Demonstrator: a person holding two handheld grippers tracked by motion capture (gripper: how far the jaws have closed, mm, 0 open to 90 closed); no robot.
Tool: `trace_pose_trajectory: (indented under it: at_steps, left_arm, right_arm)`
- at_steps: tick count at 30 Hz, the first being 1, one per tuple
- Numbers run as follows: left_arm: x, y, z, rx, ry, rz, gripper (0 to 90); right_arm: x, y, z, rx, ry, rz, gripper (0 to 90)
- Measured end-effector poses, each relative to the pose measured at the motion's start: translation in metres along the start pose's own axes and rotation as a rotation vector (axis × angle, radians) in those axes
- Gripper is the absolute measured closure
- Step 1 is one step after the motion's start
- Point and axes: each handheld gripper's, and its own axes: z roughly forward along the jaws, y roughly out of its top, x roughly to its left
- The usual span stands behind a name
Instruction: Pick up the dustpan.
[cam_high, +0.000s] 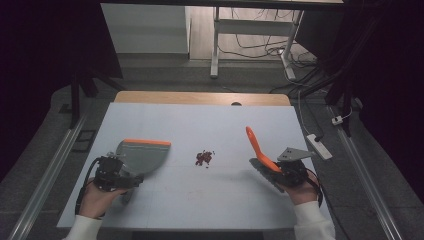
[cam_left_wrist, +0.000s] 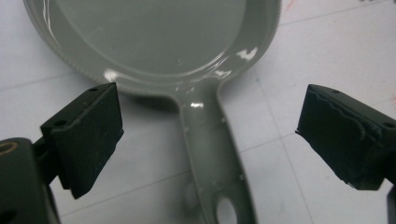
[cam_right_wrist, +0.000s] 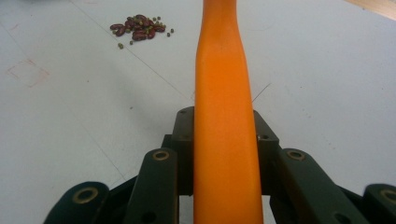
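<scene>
A grey dustpan (cam_high: 142, 156) with an orange front lip lies flat at the left of the white table (cam_high: 200, 120). Its grey handle (cam_left_wrist: 215, 149) runs between the jaws of my left gripper (cam_high: 129, 180), which stand wide open on either side without touching it (cam_left_wrist: 210, 112). A small pile of dark red beans (cam_high: 204, 158) with a few green ones (cam_right_wrist: 140, 29) sits mid-table. My right gripper (cam_high: 286, 172) is shut on a long orange handle (cam_high: 257, 146) that slants up and left toward the pile (cam_right_wrist: 224, 116). The tool's other end is hidden.
The table's wooden far edge (cam_high: 200, 98) lies beyond the white surface. A white power strip (cam_high: 320, 146) and cables lie on the floor to the right. Metal rails (cam_high: 50, 170) run along both sides. Faint red pencil marks (cam_right_wrist: 28, 72) show on the surface.
</scene>
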Motion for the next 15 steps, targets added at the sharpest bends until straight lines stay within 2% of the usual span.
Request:
trace_pose_trajectory:
  at_steps: [2,9,13,15]
  left_arm:
    - [0.005,-0.001,0.003,0.022,-0.003,-0.029,7.6]
    - [0.003,-0.001,0.005,0.057,-0.016,-0.036,7.9]
    - [0.004,0.0,0.01,0.082,-0.023,-0.055,10.1]
    - [0.007,0.0,0.014,0.087,-0.041,-0.075,11.8]
  right_arm:
    - [0.0,0.0,0.0,0.002,-0.003,-0.003,70.3]
    - [0.0,-0.001,0.002,0.011,-0.004,-0.002,70.2]
    - [0.0,-0.002,0.003,0.013,-0.007,-0.005,70.2]
    - [0.0,-0.002,0.003,0.012,-0.007,-0.004,70.2]
